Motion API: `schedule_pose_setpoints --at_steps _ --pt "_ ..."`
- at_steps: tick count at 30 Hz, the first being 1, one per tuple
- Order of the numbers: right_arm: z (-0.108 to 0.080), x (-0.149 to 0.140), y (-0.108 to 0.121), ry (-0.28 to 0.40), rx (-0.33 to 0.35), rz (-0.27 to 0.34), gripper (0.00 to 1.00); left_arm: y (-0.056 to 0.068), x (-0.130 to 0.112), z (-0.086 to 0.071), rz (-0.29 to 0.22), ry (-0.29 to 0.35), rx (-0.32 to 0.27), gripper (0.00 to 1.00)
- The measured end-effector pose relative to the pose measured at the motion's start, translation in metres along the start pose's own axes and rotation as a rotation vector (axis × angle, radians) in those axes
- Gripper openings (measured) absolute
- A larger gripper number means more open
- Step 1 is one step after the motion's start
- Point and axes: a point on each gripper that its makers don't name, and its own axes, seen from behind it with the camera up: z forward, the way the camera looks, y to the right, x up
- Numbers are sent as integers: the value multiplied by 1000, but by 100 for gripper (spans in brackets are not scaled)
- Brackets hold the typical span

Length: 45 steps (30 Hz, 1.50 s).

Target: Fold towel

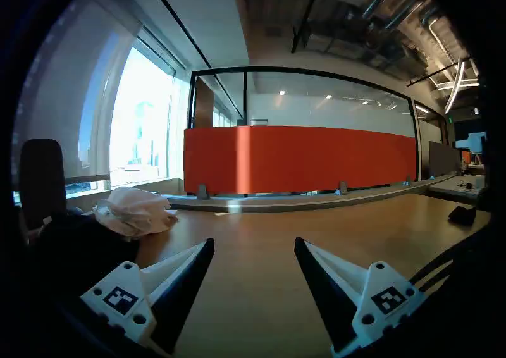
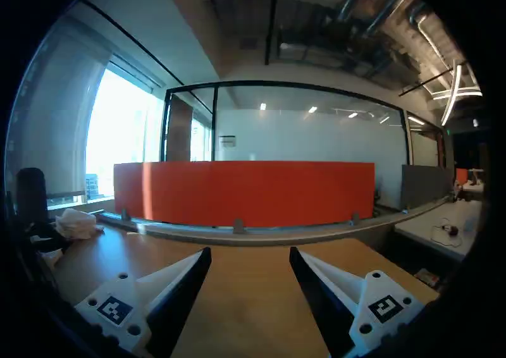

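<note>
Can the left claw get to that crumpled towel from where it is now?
Probably yes: the left claw is open, and nothing stands on the table between it and the towel, off to its left.

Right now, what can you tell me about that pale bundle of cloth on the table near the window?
The towel is whitish, soft-looking cloth, crumpled into a loose heap and not folded at all. It rests on the wooden table on the side near the bright window. A dark object lies close beside it; whether they touch is unclear. The left gripper and right gripper are open and apart from it.
</note>
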Motion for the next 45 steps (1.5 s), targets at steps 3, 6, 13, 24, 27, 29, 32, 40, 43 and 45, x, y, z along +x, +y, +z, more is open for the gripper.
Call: schedule_pose_setpoints --at_steps 3,6,13,24,27,29,32,40,43,45 --pt "1 -12 10 -1 -25 12 96 0 0 0 0 0 0 94" --pt "1 -28 22 -7 -54 26 96 0 0 0 0 0 0 94" --pt "2 -57 33 -9 -69 66 96 0 0 0 0 0 0 94" --pt "6 -94 39 -10 -58 75 96 0 0 -1 0 0 0 94" --pt "6 -100 41 -12 -64 73 96 -1 0 -1 0 0 0 94" --pt "5 -101 40 -9 -62 78 96 -1 0 -1 0 0 0 94" --pt "5 -105 37 -10 -55 87 96 -1 0 -1 0 0 0 94" --pt "4 -110 29 -10 -40 56 99 0 0 0 0 0 0 94" --pt "1 -110 24 -10 -31 32 99 0 0 -1 0 0 0 94" --pt "-1 -110 21 -6 -26 17 99 -1 0 -1 0 0 0 94"
